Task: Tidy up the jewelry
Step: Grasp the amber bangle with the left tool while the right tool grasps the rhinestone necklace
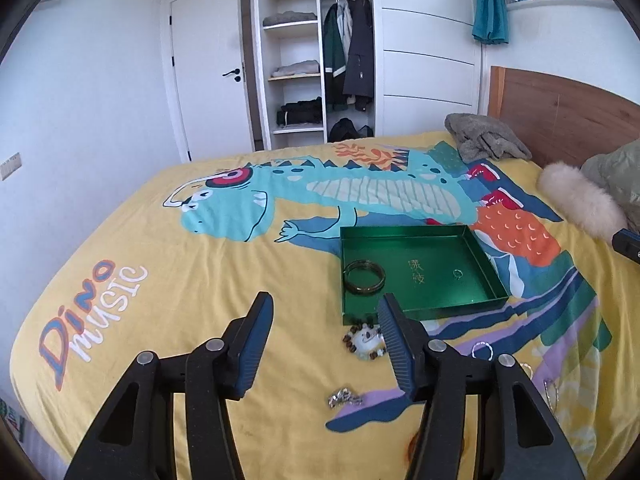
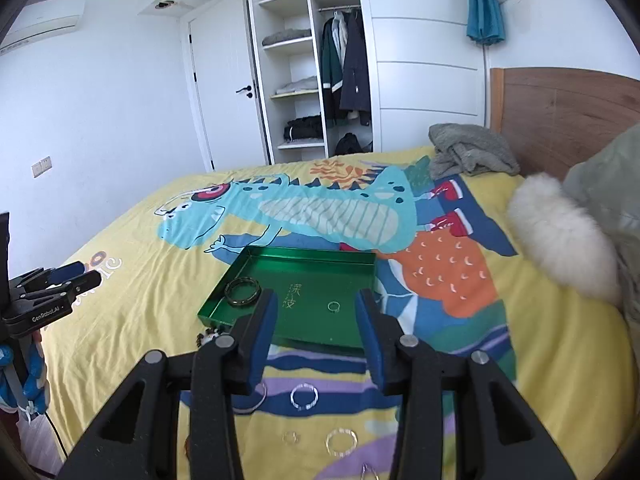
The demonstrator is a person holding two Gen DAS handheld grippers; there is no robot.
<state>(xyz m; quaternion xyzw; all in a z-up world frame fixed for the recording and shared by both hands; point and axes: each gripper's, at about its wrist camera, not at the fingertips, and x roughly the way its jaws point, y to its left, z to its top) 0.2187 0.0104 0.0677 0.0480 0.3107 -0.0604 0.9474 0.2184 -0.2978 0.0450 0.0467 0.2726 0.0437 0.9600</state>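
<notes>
from the left wrist, the left gripper (image 1: 326, 312) hangs above the bedspread (image 1: 168, 320) with its jaws apart and nothing between them; the next pick is probably best made by dropping straight over the beaded bracelet (image 1: 366, 340), which lies just beyond and below the fingertips, at the near edge of the green tray (image 1: 486, 256) already holding a dark bangle (image 1: 364, 276) and a small ring (image 1: 457, 274). from the right wrist, the right gripper (image 2: 316, 312) is likewise open and empty, and a clear ring (image 2: 304, 396) lies on the cover below and between its fingers, near the tray.
</notes>
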